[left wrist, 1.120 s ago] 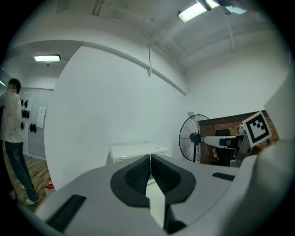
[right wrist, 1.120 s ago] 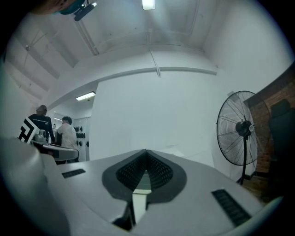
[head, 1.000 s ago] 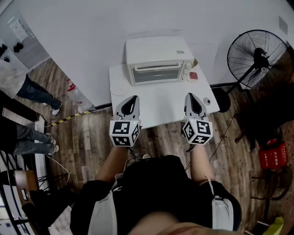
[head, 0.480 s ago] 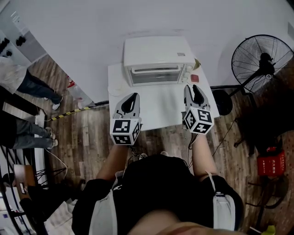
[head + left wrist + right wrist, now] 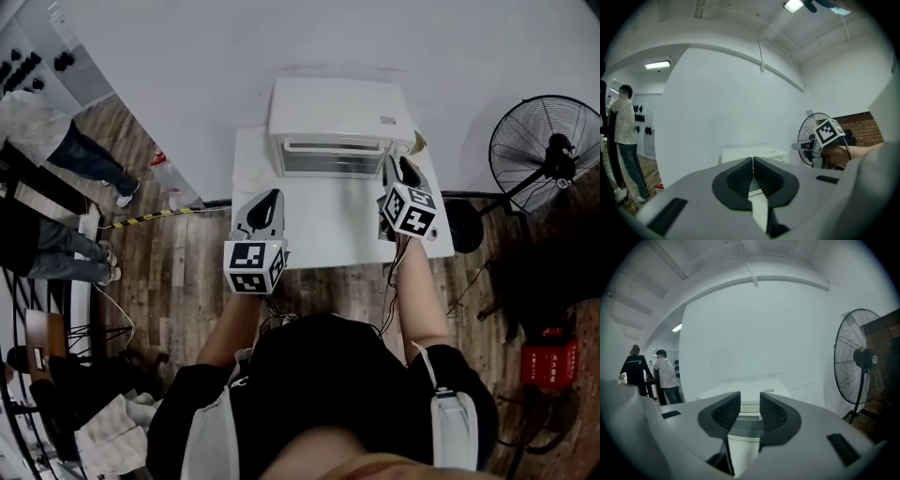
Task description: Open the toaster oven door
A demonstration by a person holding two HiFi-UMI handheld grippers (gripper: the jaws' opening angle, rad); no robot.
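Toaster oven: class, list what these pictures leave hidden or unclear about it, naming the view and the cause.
- Control panel of the toaster oven: head view, covered by the right hand-held gripper, jaws just opened, empty.
- Handle on the door: head view, too small.
- Oven front: left gripper view, behind the left hand-held gripper, jaws shut.

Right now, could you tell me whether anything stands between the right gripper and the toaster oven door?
Nothing visible does. The right gripper, whose jaws have just been opening and hold nothing, faces the toaster oven door across a bare stretch of white table. The left gripper hangs off to the side, shut.
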